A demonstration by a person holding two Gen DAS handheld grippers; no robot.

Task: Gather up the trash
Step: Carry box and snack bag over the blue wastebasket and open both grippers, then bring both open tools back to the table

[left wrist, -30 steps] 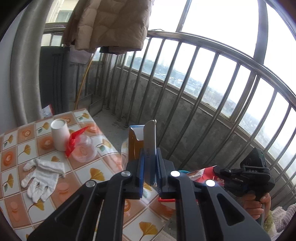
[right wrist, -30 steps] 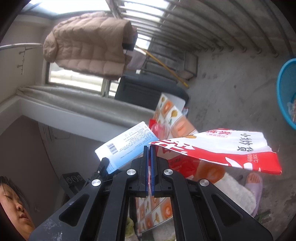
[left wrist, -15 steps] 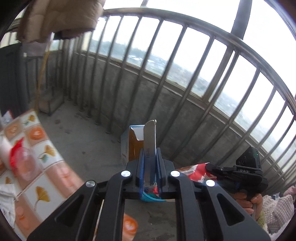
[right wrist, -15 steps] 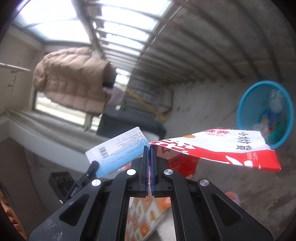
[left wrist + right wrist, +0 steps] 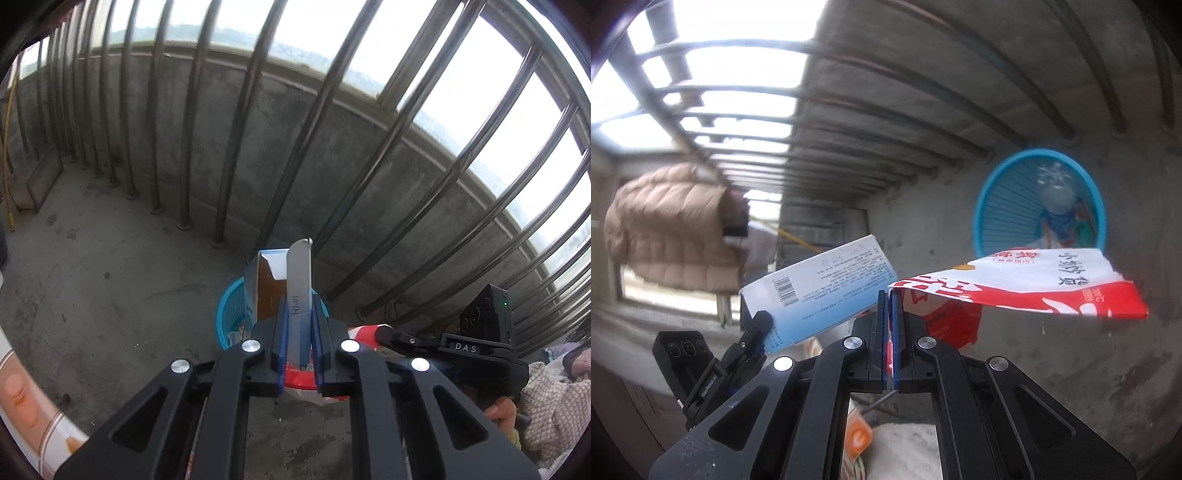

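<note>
Two claws are in view, each clamped on one piece of trash. The left claw (image 5: 299, 328) is closed on the edge of a flattened white-and-blue cardboard carton with a brown inside (image 5: 271, 291), which stands up between its blue pads and projects forward past the tips. In the right wrist view the same carton (image 5: 820, 288) shows its printed face and barcode, up and to the left of the right claw (image 5: 890, 332).

The right claw has its pads pressed nearly together on the corner of a red-and-white crinkled plastic snack bag with printed characters (image 5: 1027, 284). The bag extends forward and to the right of the claw, roughly level. In the left wrist view a part of the bag (image 5: 364, 332) shows just right of the left claw, with more red beneath its tips.

A round blue slatted plastic basket (image 5: 231, 314) stands on the grey concrete floor (image 5: 110, 280) directly beyond and below the left claw, partly hidden by the carton. From the right claw the basket (image 5: 993, 206) lies ahead and to the right, past the bag's far edge, and already holds a clear bottle and mixed wrappers (image 5: 1060, 210).

A tan quilted jacket (image 5: 665, 229) hangs far left of the right claw.
</note>
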